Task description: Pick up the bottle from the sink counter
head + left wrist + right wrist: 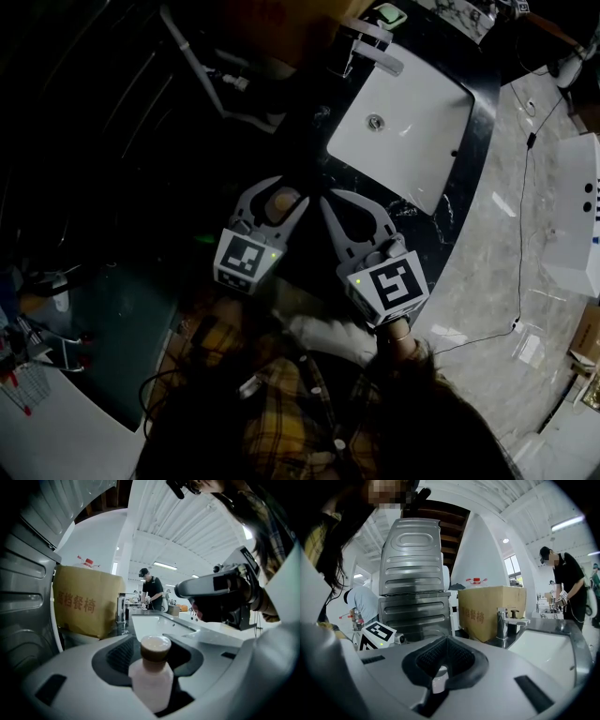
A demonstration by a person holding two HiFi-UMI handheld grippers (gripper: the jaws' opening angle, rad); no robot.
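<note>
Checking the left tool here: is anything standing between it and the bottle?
Nothing visible does. The bottle already sits between the left tool's jaws, which close on its pale body below the brown cap. The right tool is beside it, jaws together, not in between.

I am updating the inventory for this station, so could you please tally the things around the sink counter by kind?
bottle: 1, gripped between the left gripper's jaws
grippers: 2, the left gripper and the right gripper
sink basin: 1
faucet: 1
cardboard box: 1
Total: 6
</note>
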